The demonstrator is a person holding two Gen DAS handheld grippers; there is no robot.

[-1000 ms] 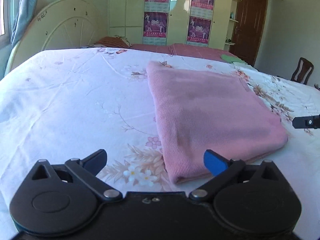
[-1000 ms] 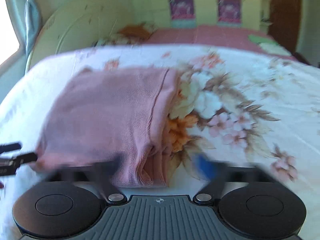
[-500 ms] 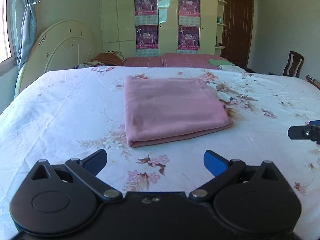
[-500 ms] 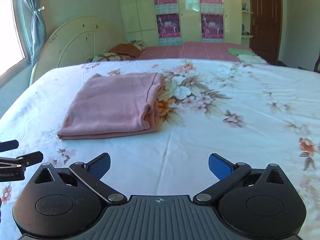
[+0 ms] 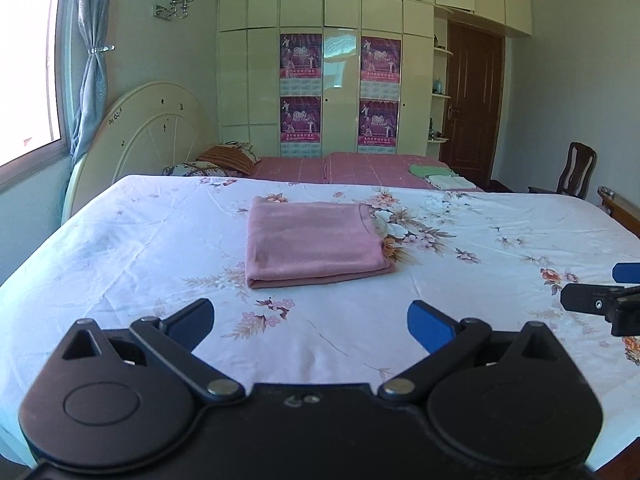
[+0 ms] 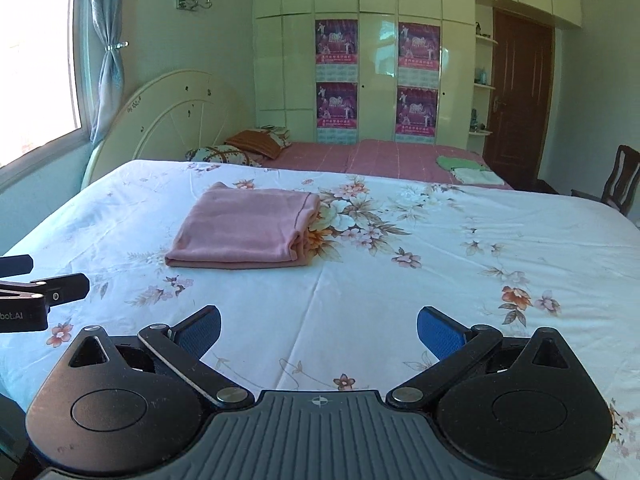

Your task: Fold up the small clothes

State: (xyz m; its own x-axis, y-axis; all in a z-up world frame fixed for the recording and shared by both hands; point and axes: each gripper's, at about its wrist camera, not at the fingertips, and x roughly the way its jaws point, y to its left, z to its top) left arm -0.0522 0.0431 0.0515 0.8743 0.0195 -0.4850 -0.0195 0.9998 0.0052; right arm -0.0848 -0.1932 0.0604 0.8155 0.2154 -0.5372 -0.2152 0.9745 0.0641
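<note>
Lying folded into a compact rectangle, the pink garment (image 5: 316,240) is seen mid-bed on the floral sheet (image 5: 140,240), well apart from both tools. The left gripper (image 5: 310,320) and right gripper (image 6: 319,330) are held spread wide, nothing gripped. Folding is judged complete; edges should be checked for squareness, and the stack left undisturbed on withdrawal.
</note>
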